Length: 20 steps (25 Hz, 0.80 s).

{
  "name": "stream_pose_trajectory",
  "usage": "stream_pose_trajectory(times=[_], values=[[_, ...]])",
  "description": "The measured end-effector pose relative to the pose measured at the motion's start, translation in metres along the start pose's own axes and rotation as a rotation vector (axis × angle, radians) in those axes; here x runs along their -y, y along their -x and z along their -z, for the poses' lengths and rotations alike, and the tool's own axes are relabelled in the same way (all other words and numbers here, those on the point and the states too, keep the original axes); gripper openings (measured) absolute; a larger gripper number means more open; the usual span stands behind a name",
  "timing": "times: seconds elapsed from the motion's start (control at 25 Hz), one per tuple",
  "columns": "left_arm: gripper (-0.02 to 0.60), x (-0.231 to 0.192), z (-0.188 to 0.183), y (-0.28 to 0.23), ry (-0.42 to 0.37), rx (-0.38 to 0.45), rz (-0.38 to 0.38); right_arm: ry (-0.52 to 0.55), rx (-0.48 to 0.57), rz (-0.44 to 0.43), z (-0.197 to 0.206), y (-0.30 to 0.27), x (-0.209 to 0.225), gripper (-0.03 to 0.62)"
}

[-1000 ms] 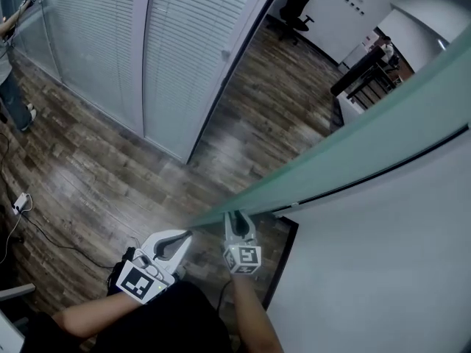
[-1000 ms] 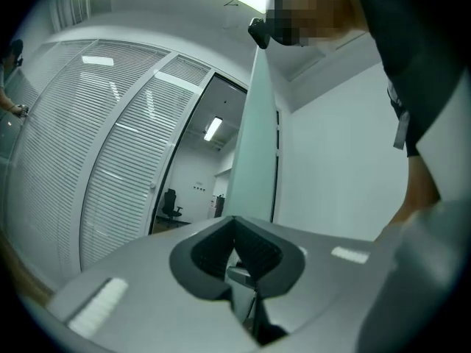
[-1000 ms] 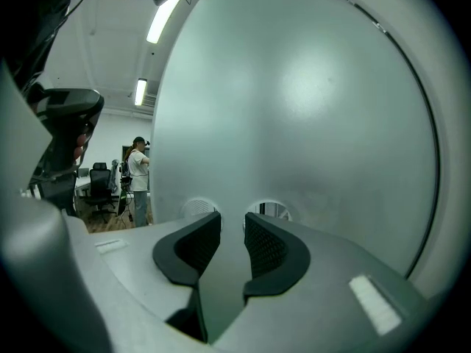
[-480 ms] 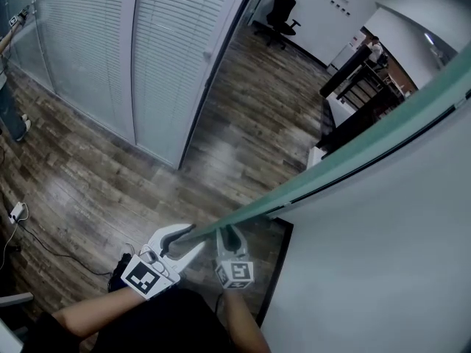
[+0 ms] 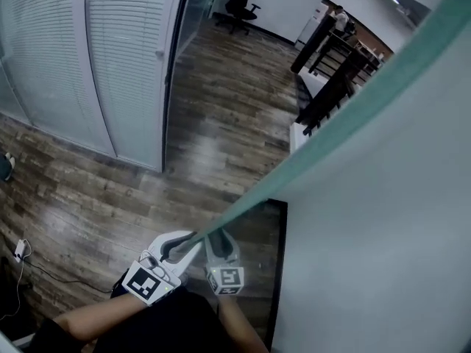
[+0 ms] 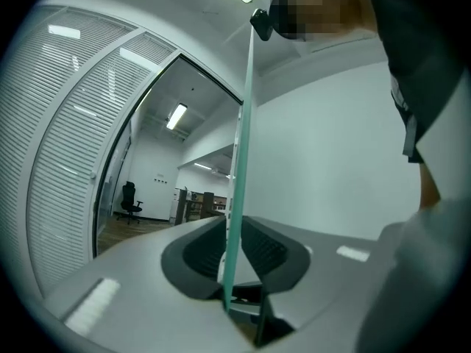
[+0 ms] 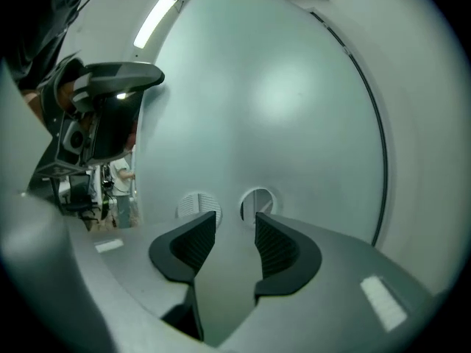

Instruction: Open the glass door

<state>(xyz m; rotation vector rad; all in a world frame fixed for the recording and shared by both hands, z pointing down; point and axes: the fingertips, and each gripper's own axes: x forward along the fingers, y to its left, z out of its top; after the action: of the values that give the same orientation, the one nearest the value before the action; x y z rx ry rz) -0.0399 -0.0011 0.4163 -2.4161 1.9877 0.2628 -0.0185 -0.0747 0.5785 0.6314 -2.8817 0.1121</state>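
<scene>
No legible text — none on anything

Dark wood-plank flooring [image 5: 221,138] fills most of the head view, with a pale sheen near the middle. Along the upper left stands a partition of white slatted blinds [image 5: 44,57] set in pale frames. At the top centre, well back, is a black office chair [image 5: 239,2] on castors, in front of a white wall. Toward the upper right runs a dark railing [image 5: 327,72], and a person [image 5: 340,17] stands just beyond it, too small to make out. A white power strip [image 5: 20,250] with a thin cable lies on the floor at the lower left edge. In the left gripper view a long ceiling light [image 6: 176,116] glows above the far room.
</scene>
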Motion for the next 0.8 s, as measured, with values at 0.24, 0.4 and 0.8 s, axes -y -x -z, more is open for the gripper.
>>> stream_pose_trajectory(times=[0.24, 0.4, 0.8], values=[[0.06, 0.027, 0.019, 0.001, 0.015, -0.022, 0.113, -0.01, 0.011, 0.178, 0.036, 0.043, 0.001, 0.17], [0.065, 0.04, 0.027, 0.001, 0.05, -0.118, 0.193, -0.075, 0.023, 0.313, 0.031, 0.08, -0.017, 0.184], [0.091, 0.079, 0.022, -0.008, 0.116, -0.138, 0.334, -0.052, 0.083, 0.423, 0.007, 0.094, -0.062, 0.196]])
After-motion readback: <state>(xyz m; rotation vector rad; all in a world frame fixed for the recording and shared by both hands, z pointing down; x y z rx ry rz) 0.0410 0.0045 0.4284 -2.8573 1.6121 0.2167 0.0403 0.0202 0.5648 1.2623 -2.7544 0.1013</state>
